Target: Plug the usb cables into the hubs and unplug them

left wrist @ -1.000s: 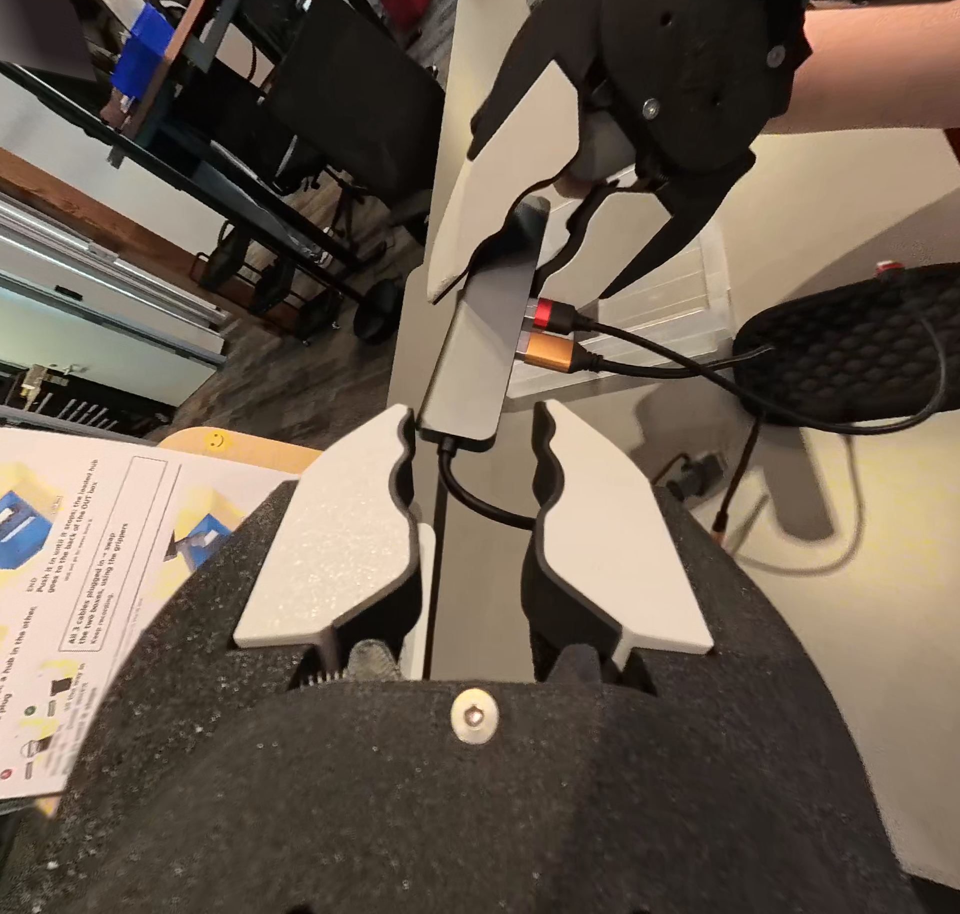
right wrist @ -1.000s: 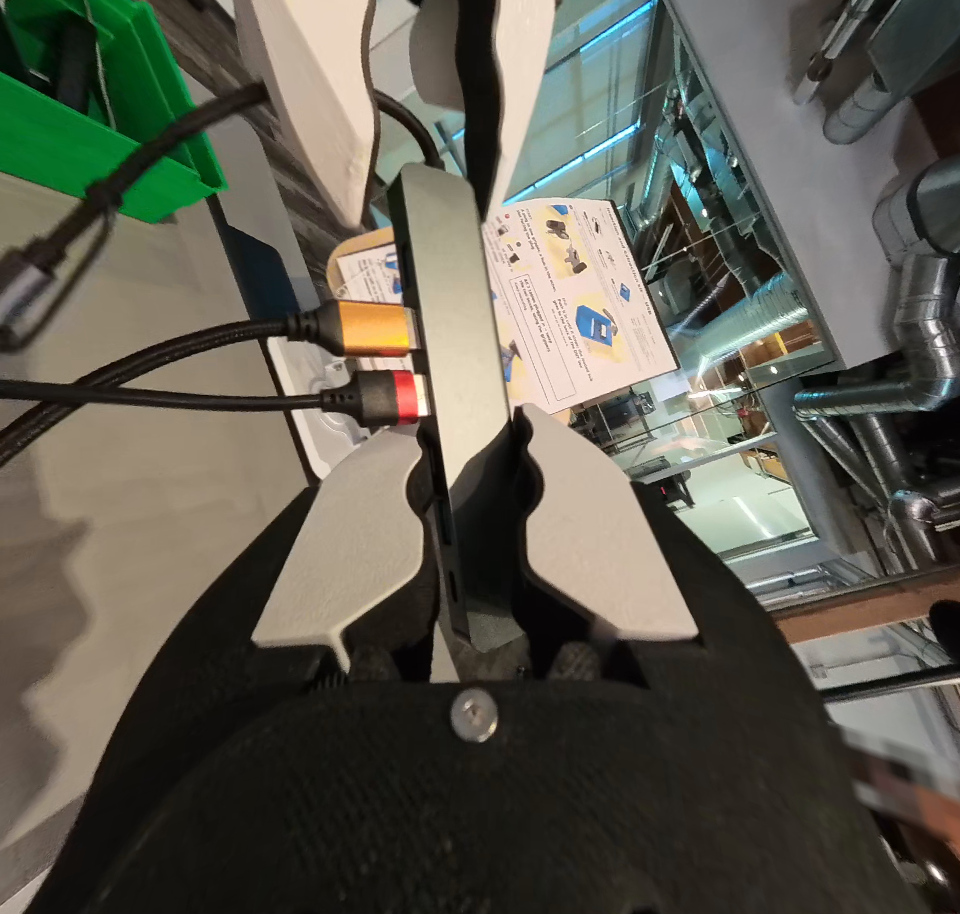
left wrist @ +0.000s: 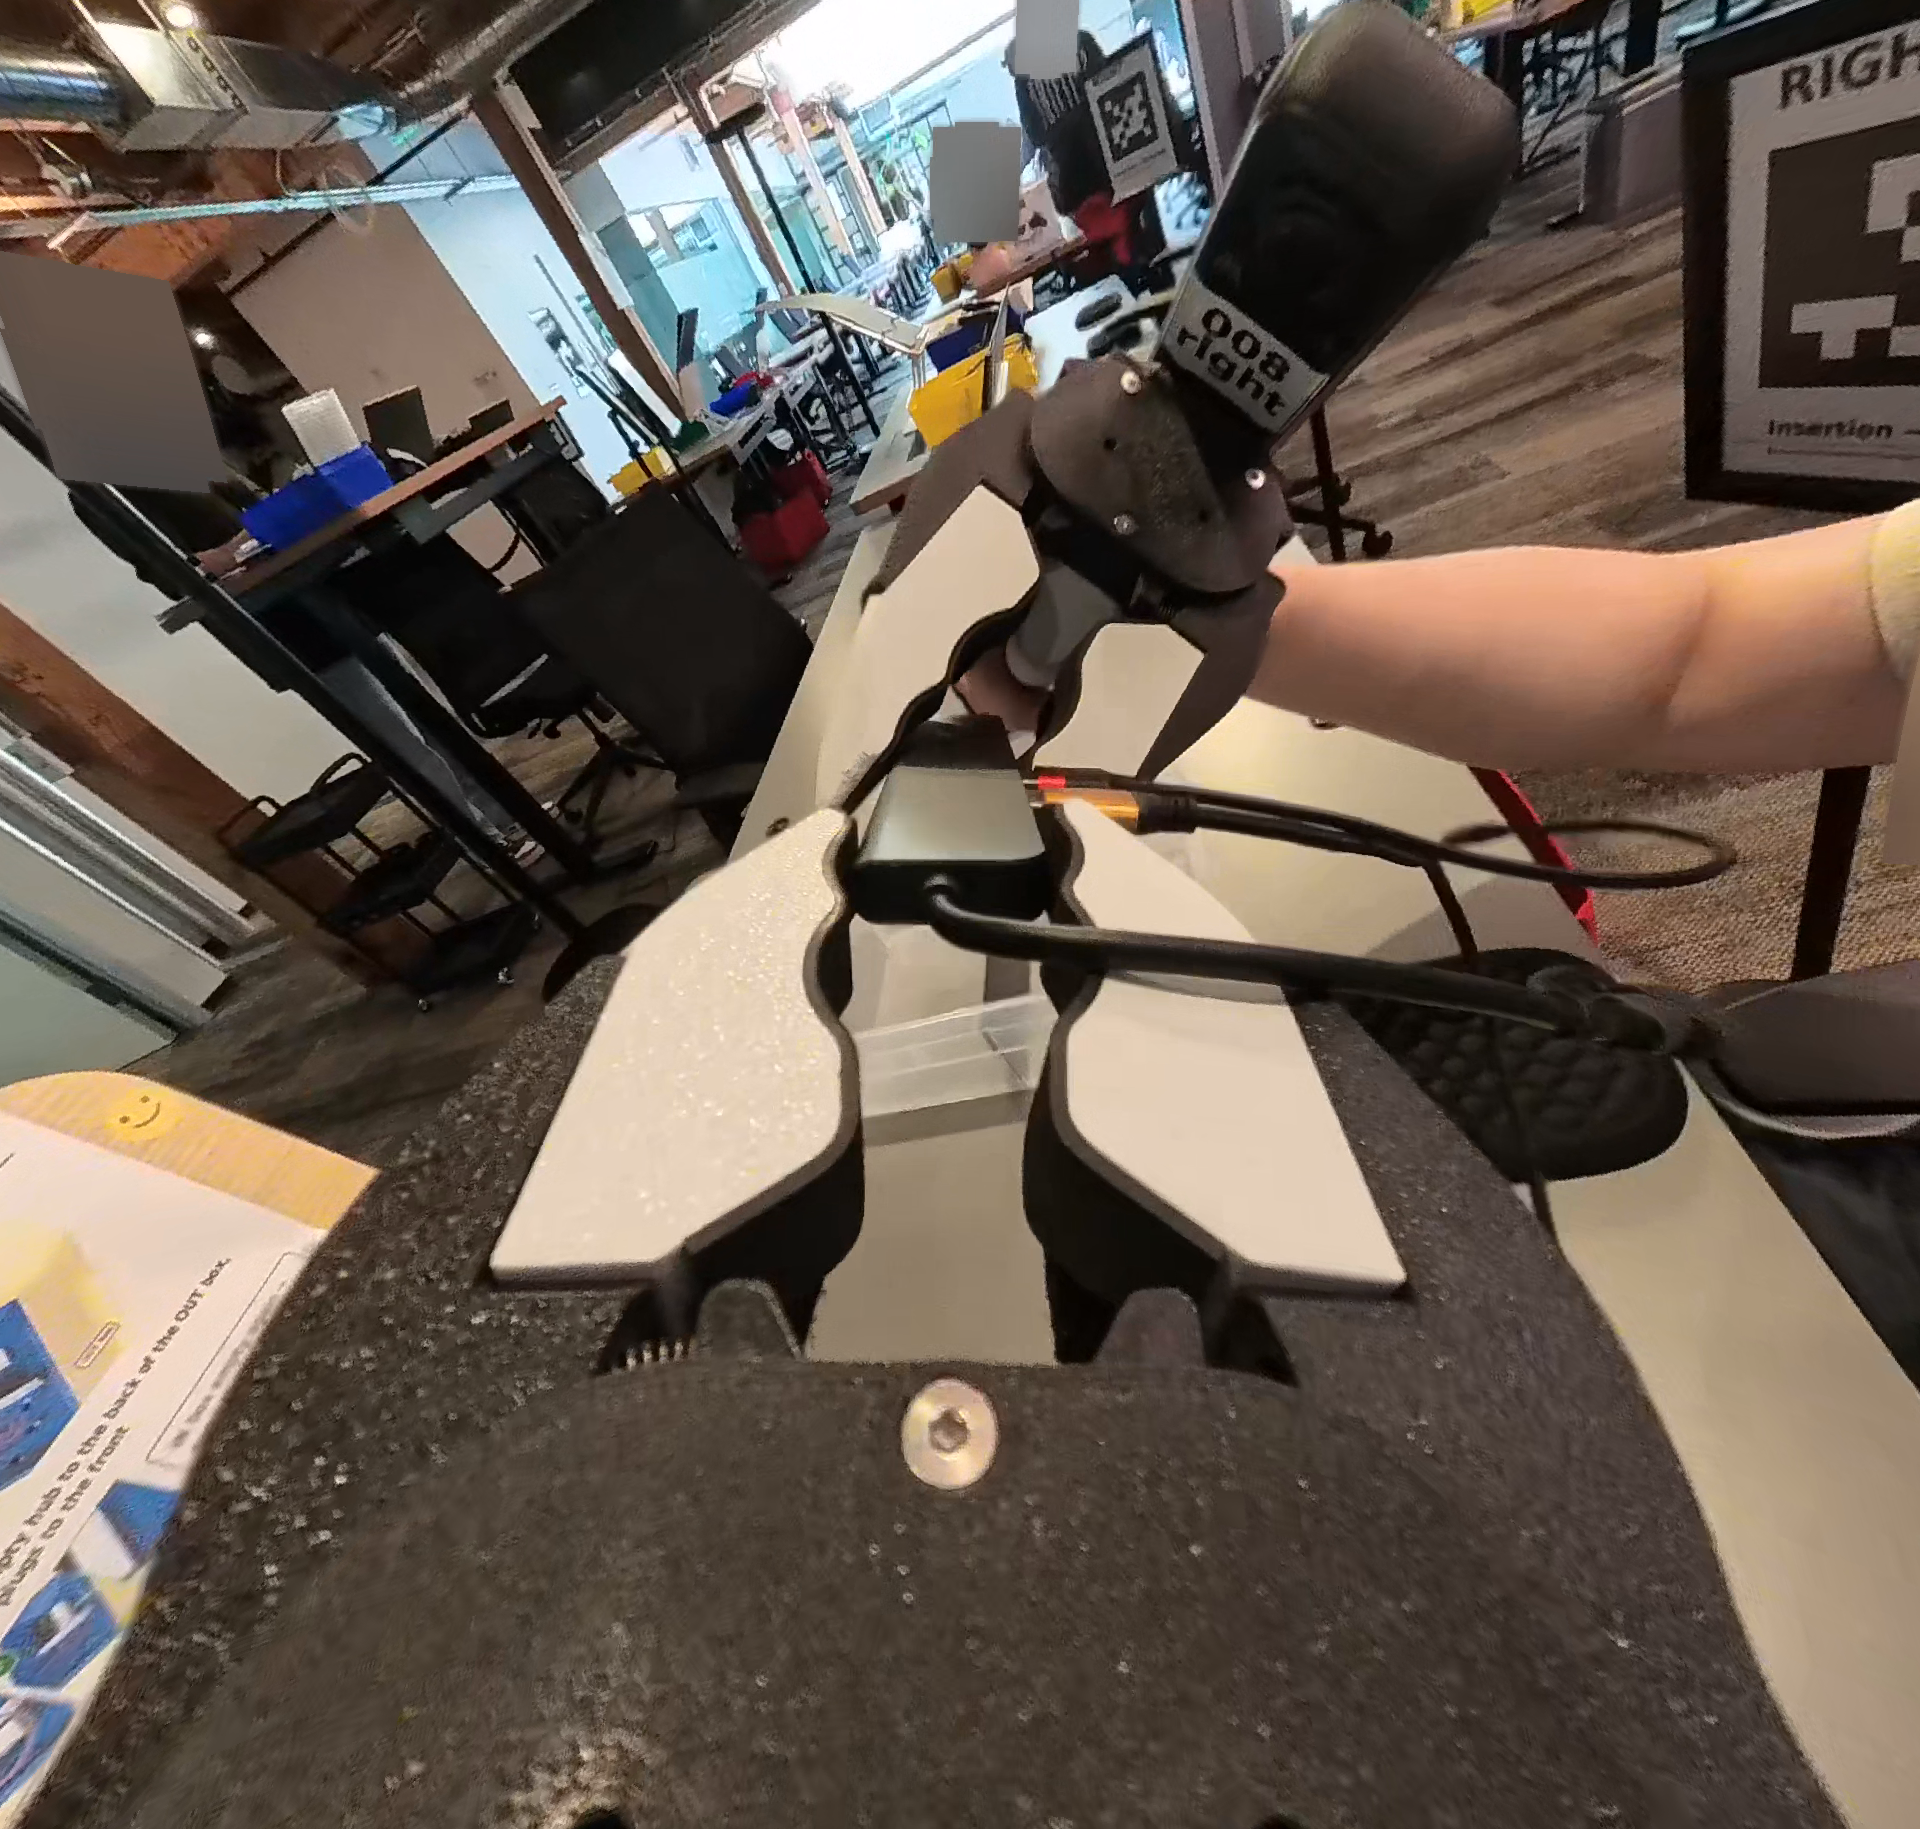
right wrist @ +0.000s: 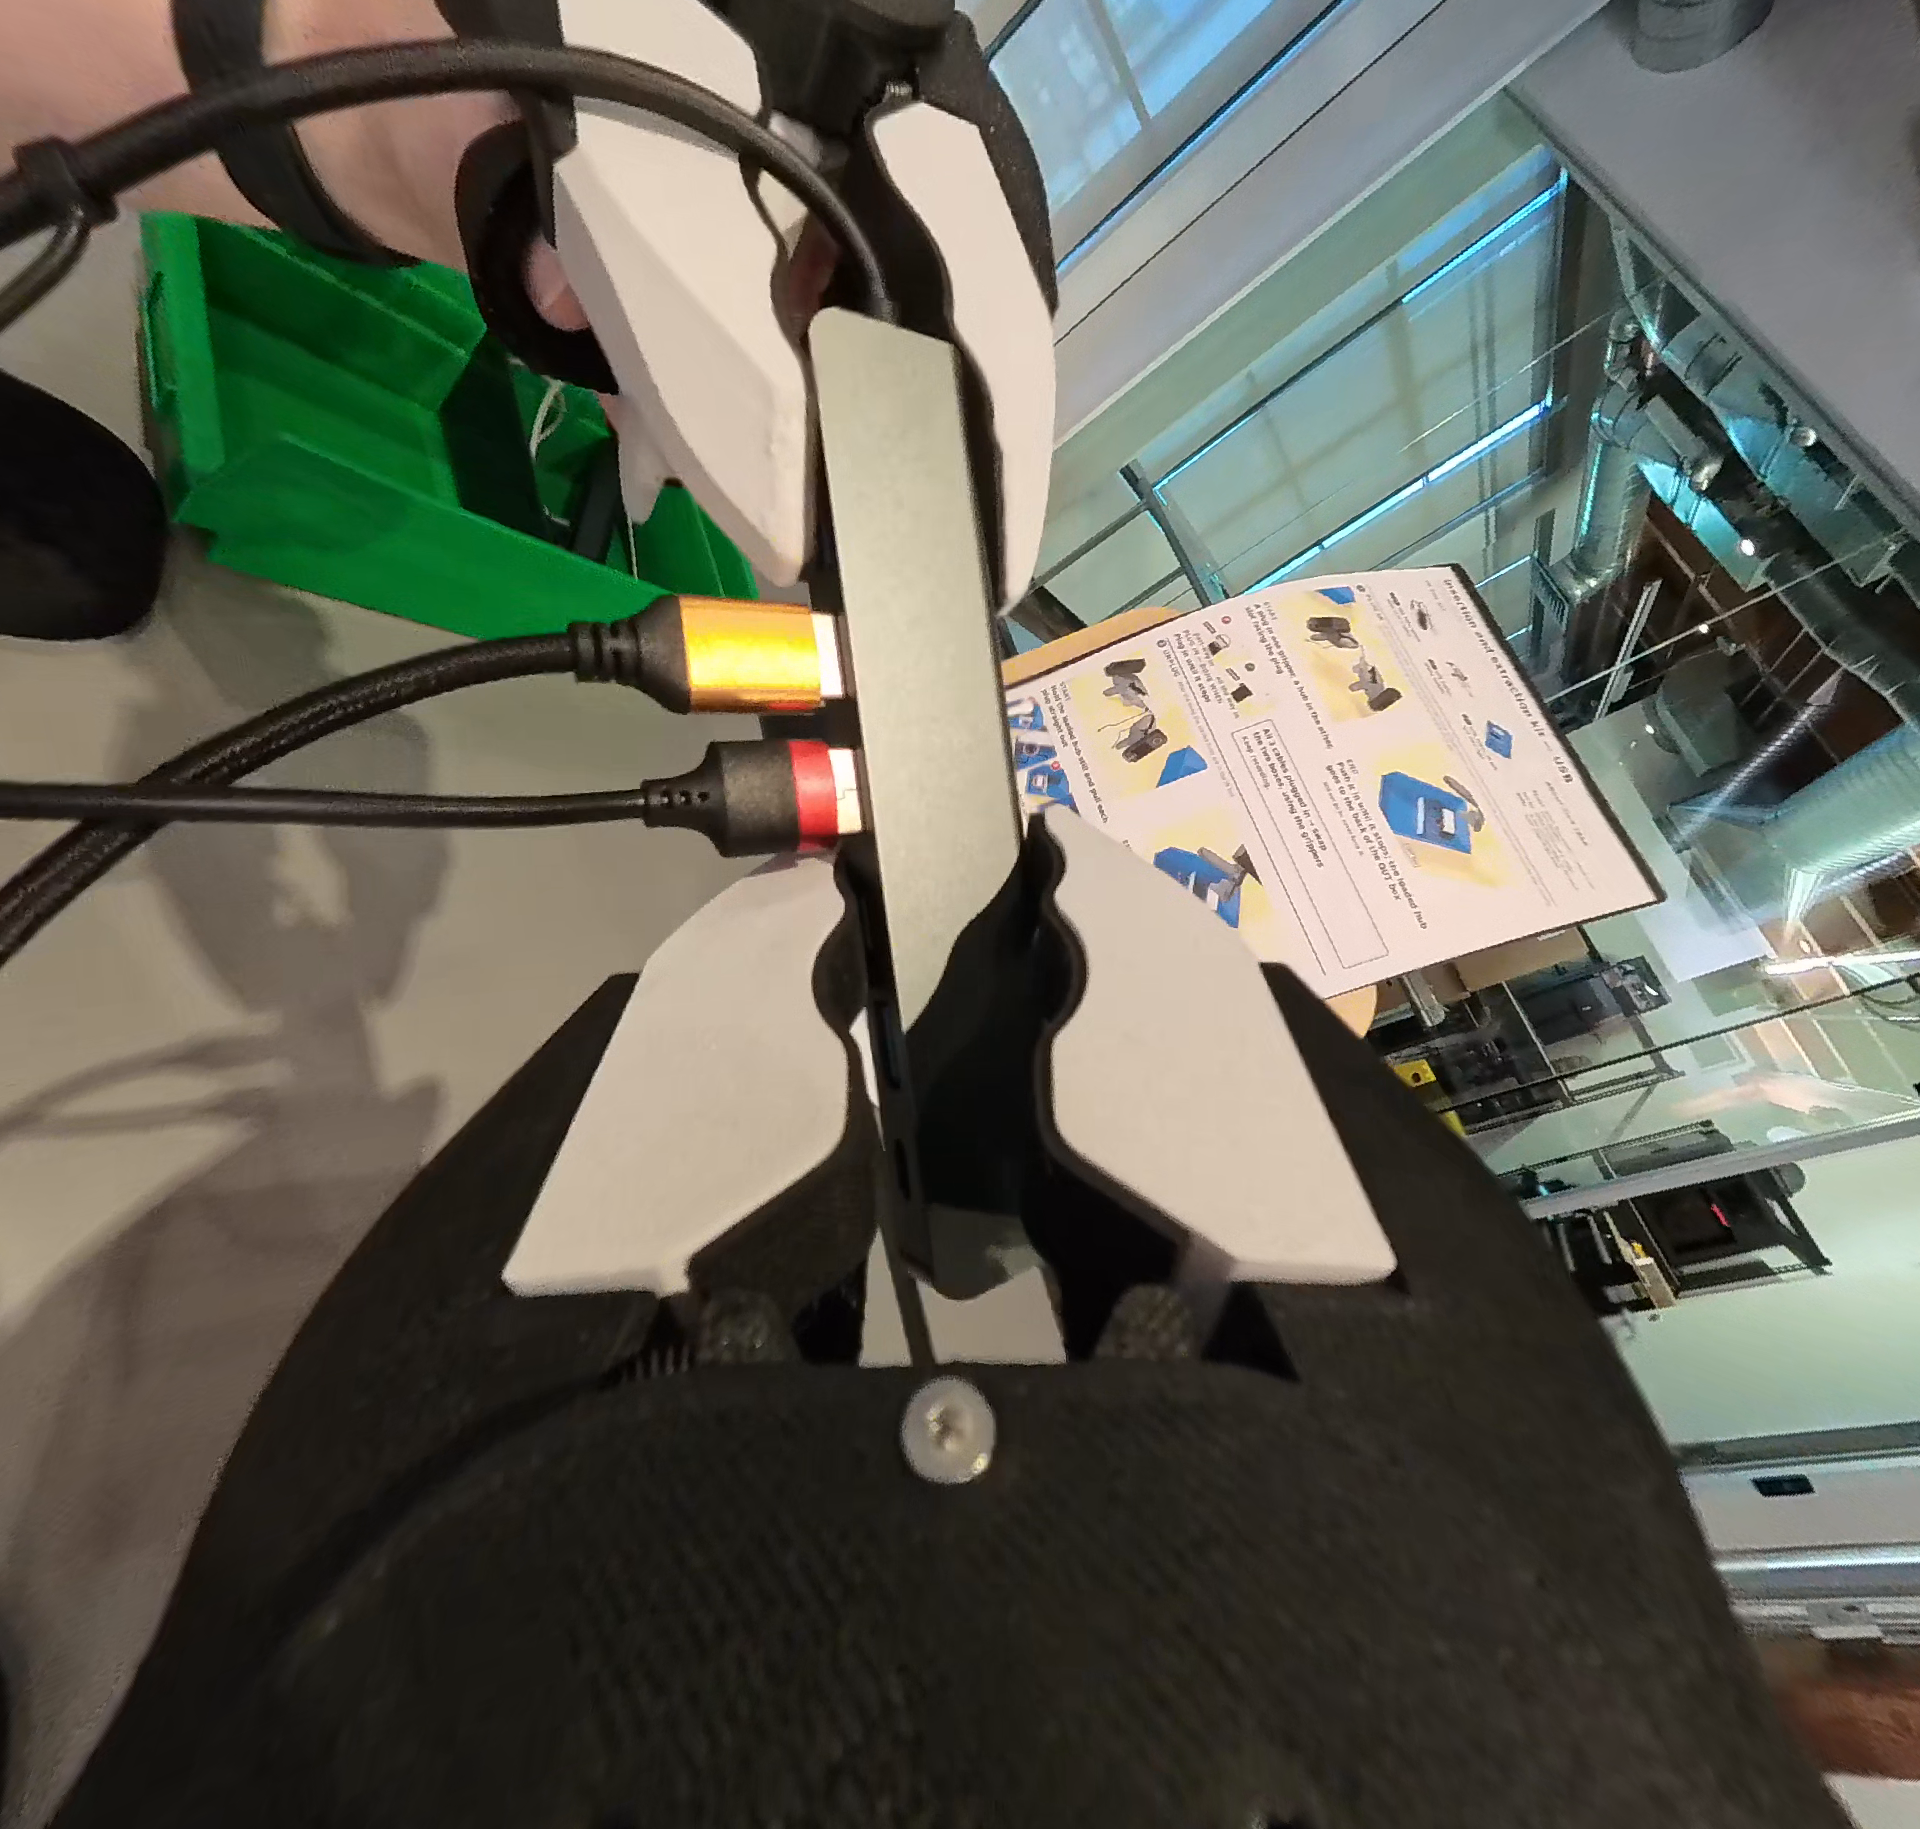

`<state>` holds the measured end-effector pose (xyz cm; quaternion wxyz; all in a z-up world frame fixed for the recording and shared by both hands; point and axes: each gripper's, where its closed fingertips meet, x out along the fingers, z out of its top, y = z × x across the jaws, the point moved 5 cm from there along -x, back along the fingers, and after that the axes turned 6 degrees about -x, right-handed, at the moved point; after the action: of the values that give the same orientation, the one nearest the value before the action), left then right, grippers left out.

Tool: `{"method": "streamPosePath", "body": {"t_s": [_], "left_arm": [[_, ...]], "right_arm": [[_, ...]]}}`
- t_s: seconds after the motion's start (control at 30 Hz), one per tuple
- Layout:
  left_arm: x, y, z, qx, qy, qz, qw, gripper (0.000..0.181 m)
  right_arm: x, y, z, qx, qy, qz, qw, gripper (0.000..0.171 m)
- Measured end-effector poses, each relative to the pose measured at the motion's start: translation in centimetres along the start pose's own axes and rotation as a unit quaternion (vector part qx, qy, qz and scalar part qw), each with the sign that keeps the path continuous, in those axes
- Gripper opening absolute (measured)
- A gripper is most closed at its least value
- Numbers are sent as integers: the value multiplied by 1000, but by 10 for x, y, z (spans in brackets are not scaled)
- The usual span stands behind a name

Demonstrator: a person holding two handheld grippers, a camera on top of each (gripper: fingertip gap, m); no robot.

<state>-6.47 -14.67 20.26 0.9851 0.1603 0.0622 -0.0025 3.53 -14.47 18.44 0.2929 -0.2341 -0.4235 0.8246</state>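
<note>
Grey hub (right wrist: 925, 740) is clamped at its near end between my right fingers (right wrist: 940, 906), held off the desk (right wrist: 260, 948). My left fingers (left wrist: 940, 844) now bracket its cabled end without visibly pinching; a second ago they stood short of it. Gold plug (right wrist: 748, 655) and red plug (right wrist: 795, 797) remain seated in its side.

A matt grey metal finish is shown by the USB hub (right wrist: 925, 699); the cables (right wrist: 343, 730) are sheathed in black braid, their plug shells (right wrist: 753, 652) glossy metallic.
</note>
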Motion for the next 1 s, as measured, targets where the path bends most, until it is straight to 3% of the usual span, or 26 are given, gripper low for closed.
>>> {"method": "streamPosePath", "body": {"t_s": [0.2, 0.37, 0.43, 0.5, 0.57, 0.63, 0.7, 0.8, 0.9, 1.0], "left_arm": [[4, 2, -2, -9, 16, 28, 999, 32], [-1, 8, 9, 42, -21, 135, 990, 32], [-13, 16, 15, 71, -38, 199, 977, 31], [-26, 22, 20, 85, -56, 244, 964, 31], [-35, 28, 20, 87, -65, 271, 957, 31], [-39, 34, 17, 91, -67, 288, 951, 31], [-41, 38, 15, 95, -73, 300, 946, 31], [-39, 38, 15, 105, -79, 308, 942, 31], [-35, 35, 15, 108, -80, 308, 942, 31], [-33, 32, 16, 111, -83, 309, 941, 31]], "right_arm": [[2, -3, -7, -32, 14, -2, 999, 28], [-2, -25, -17, -52, 24, -67, 996, 32], [-22, -47, -31, -25, 50, -122, 991, 34], [-64, -76, -36, 73, 58, -226, 970, 34], [-112, -82, -2, 234, -74, -283, 927, 29], [-136, -59, 45, 327, -280, -251, 867, 1], [-117, -36, 59, 346, -283, -261, 856, 1], [-45, -13, 52, 367, -181, -233, 882, 25], [-3, -7, 45, 381, -139, -215, 888, 23], [15, -3, 38, 381, -103, -214, 893, 23]]}}
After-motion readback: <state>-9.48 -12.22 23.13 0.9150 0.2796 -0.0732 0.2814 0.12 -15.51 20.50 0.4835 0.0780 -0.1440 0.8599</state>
